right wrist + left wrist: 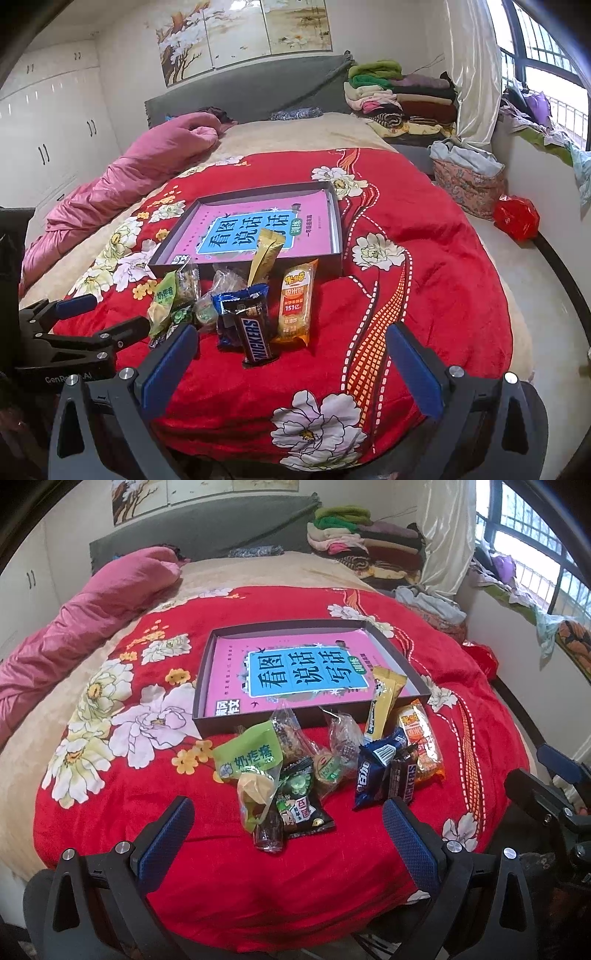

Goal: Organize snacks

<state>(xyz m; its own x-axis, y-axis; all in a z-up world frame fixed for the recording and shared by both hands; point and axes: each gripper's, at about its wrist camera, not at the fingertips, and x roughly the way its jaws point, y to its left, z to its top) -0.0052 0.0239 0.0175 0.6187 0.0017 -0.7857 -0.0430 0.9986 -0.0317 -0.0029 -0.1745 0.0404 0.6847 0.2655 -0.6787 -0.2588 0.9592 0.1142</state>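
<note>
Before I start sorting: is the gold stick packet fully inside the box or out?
Half in, half out. The gold stick packet leans over the front wall of the box, upper end above the pink book, lower end among the snacks outside.

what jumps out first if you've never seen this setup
The red floral blanket covering the bed dominates. On it lies a shallow dark box lined with a pink book, and in front of the box a pile of snacks, the Snickers bar nearest. Both claws, left and right, hover open.
</note>
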